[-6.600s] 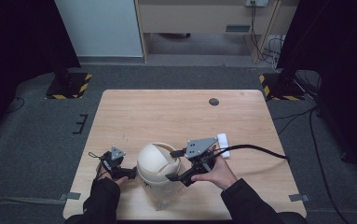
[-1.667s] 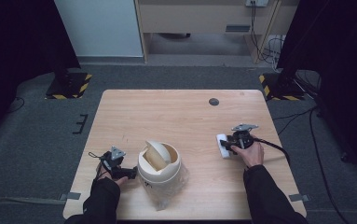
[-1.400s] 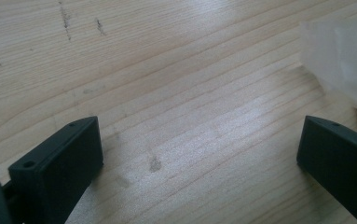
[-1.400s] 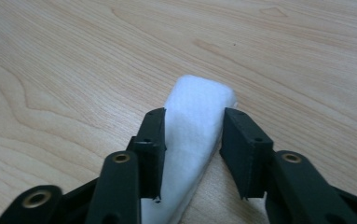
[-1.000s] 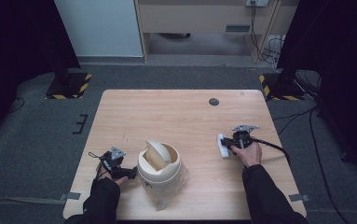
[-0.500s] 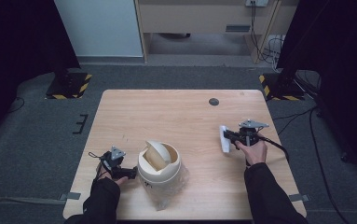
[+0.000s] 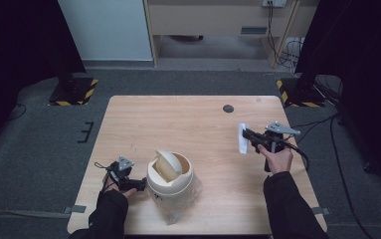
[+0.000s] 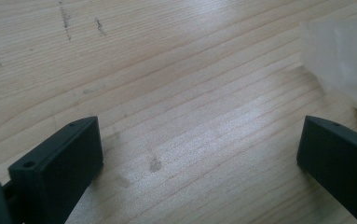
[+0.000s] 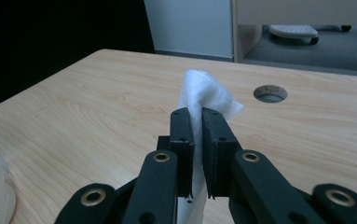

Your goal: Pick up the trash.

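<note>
Steadying the cream swing-lid bin (image 7: 170,172) near the counter's (image 7: 188,119) front edge, we keep our left tongs (image 8: 199,154) spread wide beside it, gripping nothing. Farther right, our right tongs (image 9: 197,140) pinch a white tissue (image 9: 204,95) lifted off the wood, probably so it can go through the bin's tilted flap.

The right gripper (image 7: 248,134) has lifted the tissue (image 7: 241,138) off the table.

A soft, fibrous white tissue (image 9: 203,95) is pinched by matt black plastic jaws, a pale, matt wood-grain table (image 7: 178,124) is seen, and a smooth cream plastic bin (image 7: 170,174) is lined with clear film.
</note>
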{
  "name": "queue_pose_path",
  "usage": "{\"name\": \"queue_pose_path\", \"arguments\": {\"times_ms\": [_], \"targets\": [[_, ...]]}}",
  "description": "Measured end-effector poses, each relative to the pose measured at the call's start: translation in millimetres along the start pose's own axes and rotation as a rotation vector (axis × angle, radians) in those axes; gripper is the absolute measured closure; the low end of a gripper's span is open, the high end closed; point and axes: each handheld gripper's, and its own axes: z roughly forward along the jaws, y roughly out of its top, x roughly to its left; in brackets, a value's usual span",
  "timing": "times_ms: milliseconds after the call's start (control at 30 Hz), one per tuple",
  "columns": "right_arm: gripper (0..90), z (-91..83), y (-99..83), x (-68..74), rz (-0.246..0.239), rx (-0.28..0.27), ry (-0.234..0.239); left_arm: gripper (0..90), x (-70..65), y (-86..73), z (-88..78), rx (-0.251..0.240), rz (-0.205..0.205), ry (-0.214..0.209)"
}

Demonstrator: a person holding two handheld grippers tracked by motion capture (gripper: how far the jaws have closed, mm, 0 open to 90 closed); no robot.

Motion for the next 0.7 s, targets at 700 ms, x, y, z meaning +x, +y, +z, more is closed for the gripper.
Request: {"name": "queue_pose_path", "arguments": {"times_ms": [700], "targets": [[83.6,-21.7,33.2,18.2,-0.042,-0.139,0.038,0.0,0.0,0.0,0.0,0.000,0.000,0.000]]}}
